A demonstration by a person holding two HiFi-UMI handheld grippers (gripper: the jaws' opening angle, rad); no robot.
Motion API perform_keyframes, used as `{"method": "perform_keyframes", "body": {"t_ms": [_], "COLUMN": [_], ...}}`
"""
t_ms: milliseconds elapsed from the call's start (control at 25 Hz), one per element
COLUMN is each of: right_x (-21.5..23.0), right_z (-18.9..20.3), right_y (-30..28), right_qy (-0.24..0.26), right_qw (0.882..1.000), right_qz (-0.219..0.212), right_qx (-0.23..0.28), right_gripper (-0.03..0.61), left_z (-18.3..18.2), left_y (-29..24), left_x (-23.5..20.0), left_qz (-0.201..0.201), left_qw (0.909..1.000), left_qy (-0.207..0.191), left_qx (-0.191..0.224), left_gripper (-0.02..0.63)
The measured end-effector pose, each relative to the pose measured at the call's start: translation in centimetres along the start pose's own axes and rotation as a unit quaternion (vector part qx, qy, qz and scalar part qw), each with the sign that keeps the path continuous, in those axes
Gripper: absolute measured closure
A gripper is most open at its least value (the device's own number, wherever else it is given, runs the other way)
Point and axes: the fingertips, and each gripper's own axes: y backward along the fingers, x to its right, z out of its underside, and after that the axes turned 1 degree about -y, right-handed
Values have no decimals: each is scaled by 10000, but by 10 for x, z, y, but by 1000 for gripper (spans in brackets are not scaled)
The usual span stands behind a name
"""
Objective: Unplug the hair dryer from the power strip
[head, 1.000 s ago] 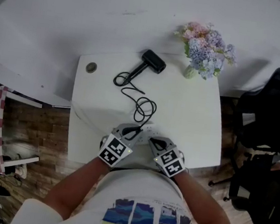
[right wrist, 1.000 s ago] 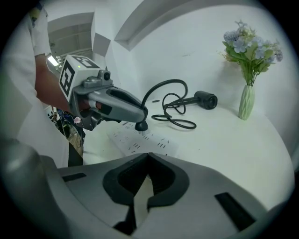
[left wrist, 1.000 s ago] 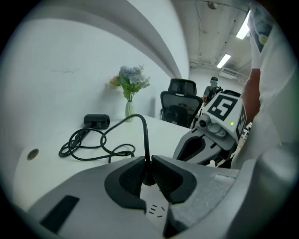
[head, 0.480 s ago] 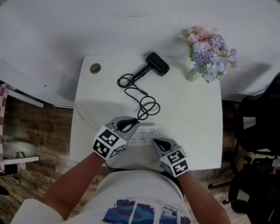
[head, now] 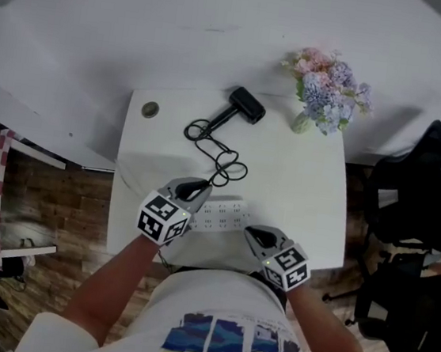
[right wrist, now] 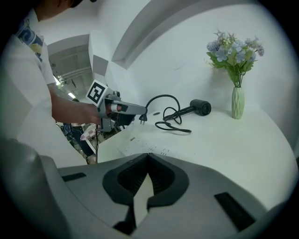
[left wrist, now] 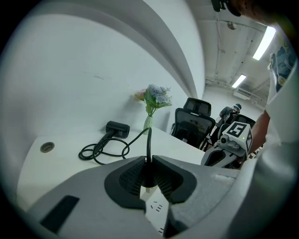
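The black hair dryer lies at the back of the white table, and its cord coils toward me. My left gripper is shut on the cord's black plug and holds it in the air, prongs clear of the white power strip. In the left gripper view the plug sits pinched between the pads, with the strip just below. My right gripper hovers near the strip's right end, apart from it. Its jaws meet at the tips with nothing held.
A pale vase of pink and blue flowers stands at the table's back right corner. A round cable grommet sits at the back left. Black office chairs stand off to the right. The table's front edge is close to my body.
My left gripper has lifted and moved left with the plug, which has come out of the strip. My right gripper has risen off the strip and drawn back toward me.
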Motion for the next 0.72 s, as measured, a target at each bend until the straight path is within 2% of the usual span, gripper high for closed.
{"method": "perform_keyframes", "body": {"t_ms": [720], "right_x": [-26], "right_z": [-38], "right_y": [42], "right_qy": [-32], "right_qw": [9983], "right_qz": [-103], "right_qx": [572], "right_gripper": [581], "left_z": [2], "left_y": [6], "left_x": [-9], "left_qz": [-187], "left_qw": [9995], "left_qy": [234], "left_qx": [42], "left_gripper": [568]}}
